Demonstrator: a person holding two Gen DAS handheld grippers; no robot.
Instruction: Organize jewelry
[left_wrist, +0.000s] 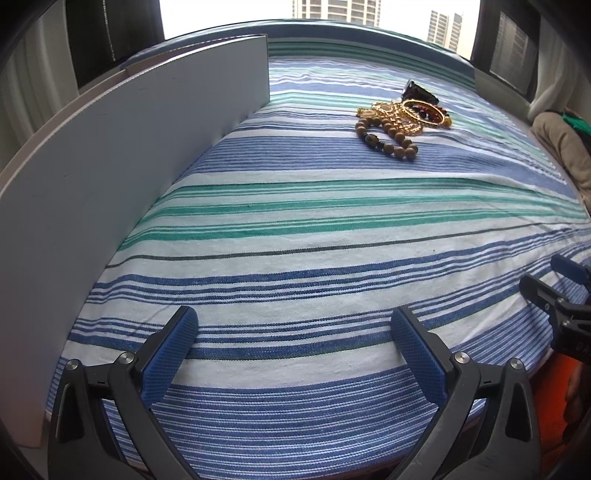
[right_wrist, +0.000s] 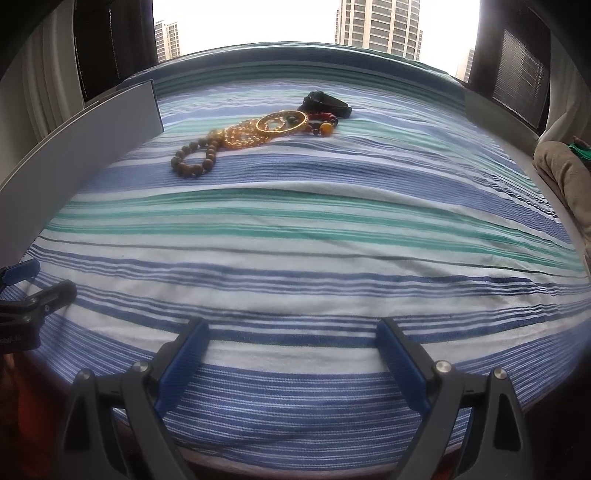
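From the left wrist, the left gripper (left_wrist: 295, 325) hangs over the near edge of the striped cloth (left_wrist: 295, 229), its blue pads (left_wrist: 168, 354) spread wide with nothing between them. The jewelry pile (left_wrist: 400, 118) lies toward the far right corner of the surface: a wooden bead bracelet (left_wrist: 386, 138) nearest, gold chains (left_wrist: 395, 112) and a dark piece, perhaps a band (left_wrist: 419, 90), behind. A grey panel (left_wrist: 122, 147) stands along the left edge.

From the right wrist, the right gripper (right_wrist: 293, 332) is likewise spread and empty above the near edge. The pile sits far off, left of centre, the wooden bracelet touching the gold bangle cluster (right_wrist: 282, 122).
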